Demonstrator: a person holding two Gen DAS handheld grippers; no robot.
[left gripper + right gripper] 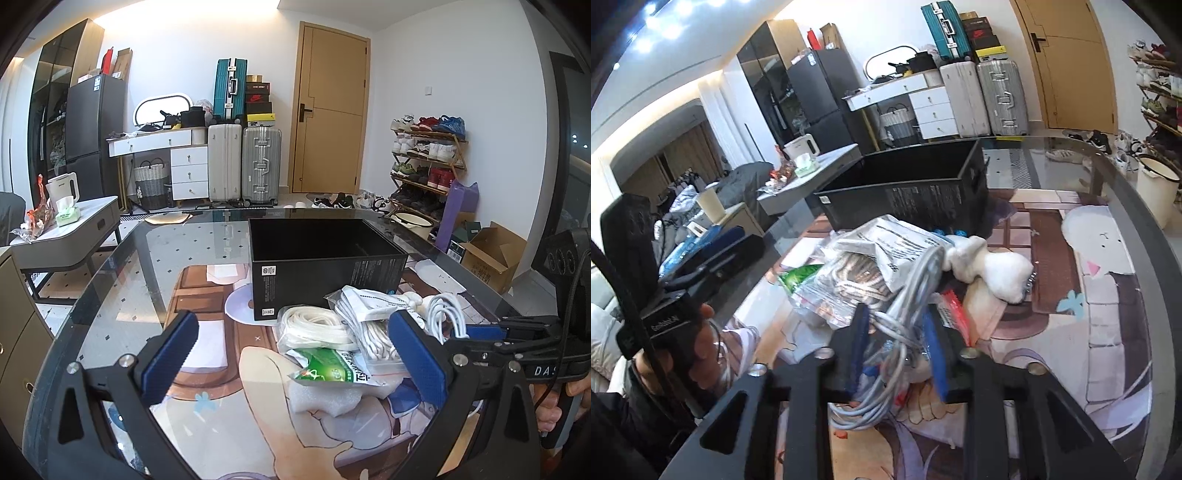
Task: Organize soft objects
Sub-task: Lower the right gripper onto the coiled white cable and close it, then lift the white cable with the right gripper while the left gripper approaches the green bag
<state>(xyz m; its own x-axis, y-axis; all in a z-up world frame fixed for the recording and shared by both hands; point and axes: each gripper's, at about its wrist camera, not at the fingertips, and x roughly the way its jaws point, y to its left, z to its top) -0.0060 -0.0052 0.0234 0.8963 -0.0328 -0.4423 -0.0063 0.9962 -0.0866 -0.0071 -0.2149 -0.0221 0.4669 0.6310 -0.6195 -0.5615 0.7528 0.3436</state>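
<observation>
Right hand-held gripper [897, 347] is clamped onto a bundle of grey cable [905, 295], with bagged stuff [846, 280] piled at 12 o'clock and the open black box [908, 184] beyond it on the bench [1137, 206].

You can read "DAS" in pale letters on the body of the right gripper [480, 334], just right of your left tool. White printed labels mark the black box [325, 266] ahead, and characters run along the green packet [328, 369] between the blue pads, all too small to read.
</observation>
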